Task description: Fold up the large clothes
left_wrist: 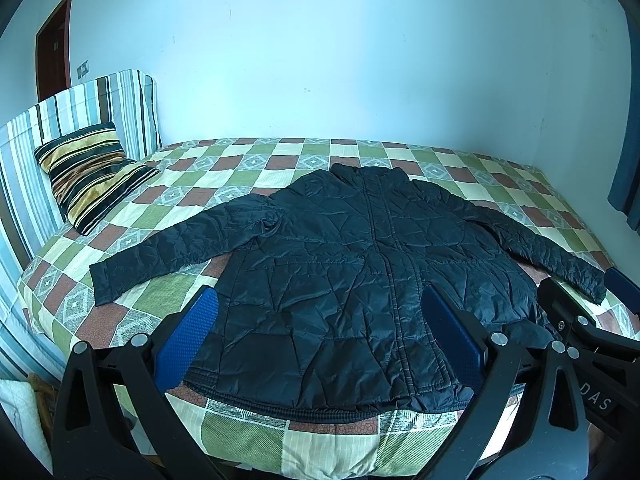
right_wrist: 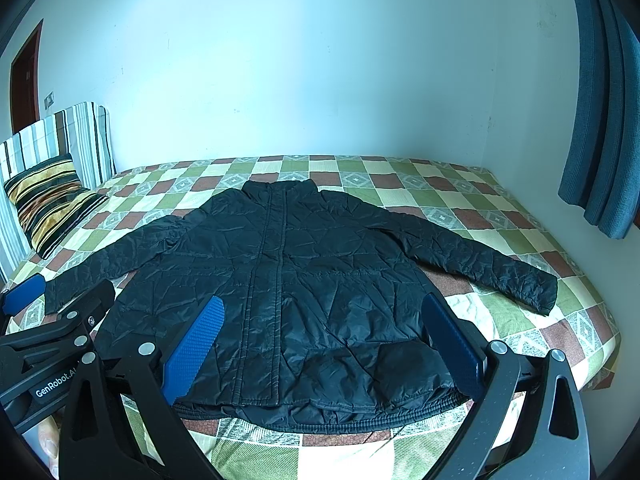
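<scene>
Lying flat on the bed [left_wrist: 168,216], zip up and sleeves spread for folding, the jacket [left_wrist: 360,264] awaited handling; the left gripper [left_wrist: 320,336] and right gripper [right_wrist: 324,344] hovered near its hem, jaws wide apart, gripping nothing.

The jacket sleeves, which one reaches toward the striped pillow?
The left sleeve, whose cuff lies nearest the pillow. The right sleeve stretches toward the curtain side instead.

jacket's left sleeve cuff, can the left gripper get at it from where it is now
Probably yes. The left gripper is open above the hem, and the sleeve cuff lies flat on bare bedspread with nothing over it.
</scene>
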The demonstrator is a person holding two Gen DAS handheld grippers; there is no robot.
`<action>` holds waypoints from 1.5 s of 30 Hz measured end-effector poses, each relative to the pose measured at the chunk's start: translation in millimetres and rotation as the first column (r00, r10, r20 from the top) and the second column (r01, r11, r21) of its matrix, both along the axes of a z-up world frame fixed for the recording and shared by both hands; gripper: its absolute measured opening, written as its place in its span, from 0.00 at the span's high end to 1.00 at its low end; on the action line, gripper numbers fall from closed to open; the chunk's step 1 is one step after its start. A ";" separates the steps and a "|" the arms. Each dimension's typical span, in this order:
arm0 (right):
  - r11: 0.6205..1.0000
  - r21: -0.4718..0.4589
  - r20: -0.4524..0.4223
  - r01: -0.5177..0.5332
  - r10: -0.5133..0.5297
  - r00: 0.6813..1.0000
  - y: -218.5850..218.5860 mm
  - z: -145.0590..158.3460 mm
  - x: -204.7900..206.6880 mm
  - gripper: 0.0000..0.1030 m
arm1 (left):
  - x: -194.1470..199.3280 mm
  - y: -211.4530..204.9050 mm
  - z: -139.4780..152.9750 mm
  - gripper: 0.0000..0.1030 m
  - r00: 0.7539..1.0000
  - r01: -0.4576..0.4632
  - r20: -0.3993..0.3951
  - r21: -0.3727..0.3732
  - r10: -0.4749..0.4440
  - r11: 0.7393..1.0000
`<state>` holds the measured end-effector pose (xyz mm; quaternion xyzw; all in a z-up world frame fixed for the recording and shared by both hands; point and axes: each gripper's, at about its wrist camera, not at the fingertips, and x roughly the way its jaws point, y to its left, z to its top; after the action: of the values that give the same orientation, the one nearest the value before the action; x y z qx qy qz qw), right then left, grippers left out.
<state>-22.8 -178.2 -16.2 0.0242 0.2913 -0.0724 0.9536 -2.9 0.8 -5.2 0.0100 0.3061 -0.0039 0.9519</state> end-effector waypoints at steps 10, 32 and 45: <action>1.000 -0.001 0.000 0.000 0.000 1.000 -0.1 0.0 0.2 0.05 | 0.1 -0.1 0.0 0.02 1.000 0.000 0.000 0.000 0.000 1.000; 1.000 0.002 -0.020 -0.003 0.003 1.000 3.1 -11.6 5.1 0.05 | 3.2 15.1 -13.1 0.02 1.000 0.002 -0.027 0.000 -0.002 1.000; 0.987 0.058 -0.108 0.149 -0.142 0.984 -79.1 -59.1 57.2 0.05 | 72.7 40.7 -69.8 0.02 0.977 -0.134 -0.156 0.092 0.148 0.987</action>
<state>34.4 -257.4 -75.3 0.0732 0.3400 -0.1333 0.9280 69.8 41.6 -75.0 0.0267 0.3826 0.0752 0.9205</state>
